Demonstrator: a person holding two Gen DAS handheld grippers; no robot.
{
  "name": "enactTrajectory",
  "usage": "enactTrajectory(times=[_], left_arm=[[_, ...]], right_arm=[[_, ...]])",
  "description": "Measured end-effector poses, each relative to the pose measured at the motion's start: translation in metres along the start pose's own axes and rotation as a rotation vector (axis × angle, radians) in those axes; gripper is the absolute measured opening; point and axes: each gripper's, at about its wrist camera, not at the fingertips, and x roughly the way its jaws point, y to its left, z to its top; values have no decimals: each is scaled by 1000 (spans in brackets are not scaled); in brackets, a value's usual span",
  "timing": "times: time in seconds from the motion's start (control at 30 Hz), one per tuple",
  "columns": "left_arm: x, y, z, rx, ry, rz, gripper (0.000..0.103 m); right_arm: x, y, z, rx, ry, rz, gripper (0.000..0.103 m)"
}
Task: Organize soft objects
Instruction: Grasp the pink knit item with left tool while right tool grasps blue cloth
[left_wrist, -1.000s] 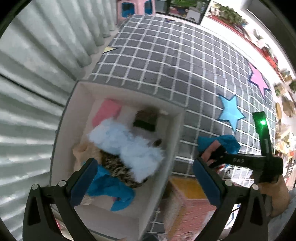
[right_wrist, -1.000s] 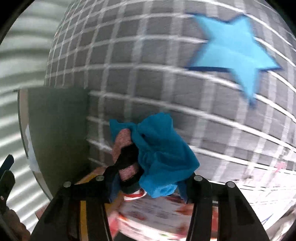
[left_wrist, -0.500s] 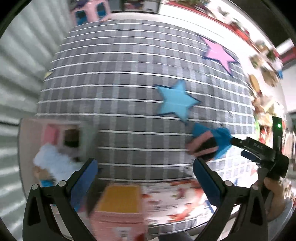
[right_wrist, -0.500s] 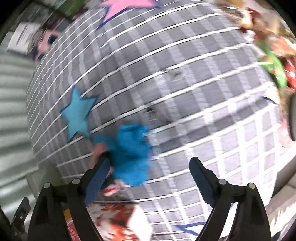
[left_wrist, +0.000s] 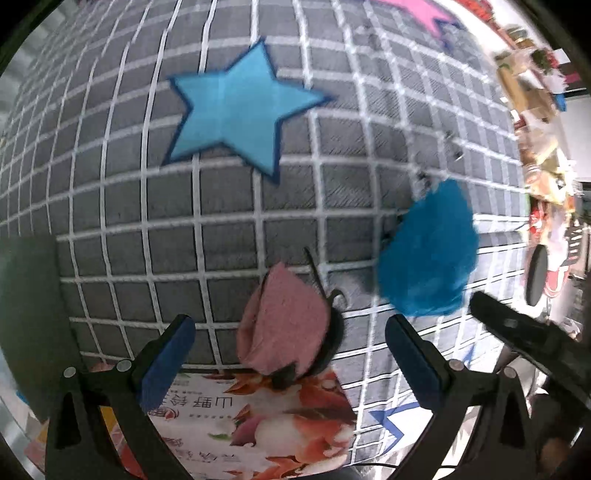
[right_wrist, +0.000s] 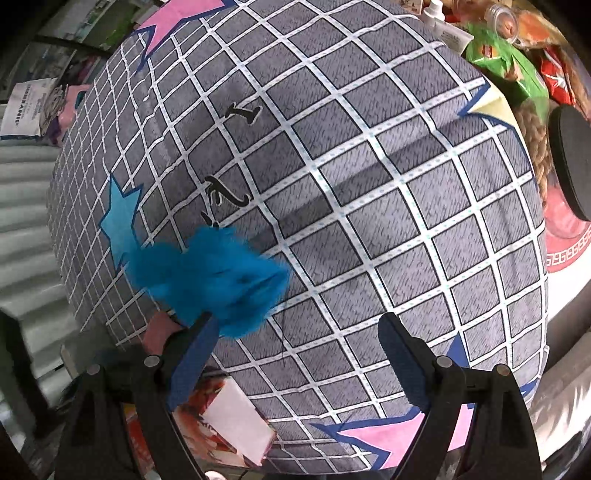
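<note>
A pink soft item with black trim (left_wrist: 282, 325) lies on the grey checked cloth, between the open jaws of my left gripper (left_wrist: 288, 350). A fluffy blue soft item (left_wrist: 428, 254) lies to its right; in the right wrist view it (right_wrist: 210, 280) sits just beyond the left finger of my right gripper (right_wrist: 295, 354), which is open and empty. A sliver of the pink item (right_wrist: 159, 332) shows behind that finger. The right gripper's body (left_wrist: 524, 339) shows at lower right in the left wrist view.
A flat pack printed with red flowers (left_wrist: 266, 424) lies under my left gripper at the cloth's near edge. The grey wall of a storage box (left_wrist: 29, 314) stands at left. Snack bags and bottles (right_wrist: 509, 55) crowd the far right. Star patches (left_wrist: 232, 107) mark the cloth.
My right gripper opened and let go of the blue and pink items, then drew back. My left gripper swung right from the box and now has the pink item between its fingers.
</note>
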Motion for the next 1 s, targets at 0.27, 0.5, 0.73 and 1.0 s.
enactTrajectory(times=[0.27,0.5,0.73,1.0], left_arm=[[22,16,6,-35,54,61,103],[49,9,6,-26,105,122,102],[77,-14,3,4,143,134,97],[57,-39,10,114,74,110,39]], right_arm=[[11,32,4,-103,-9,37,89],[46,69,15,-202,27,-33,89],[67,89,13,-283,35,-122,81],[63,83,2,-371,12,-160,44]])
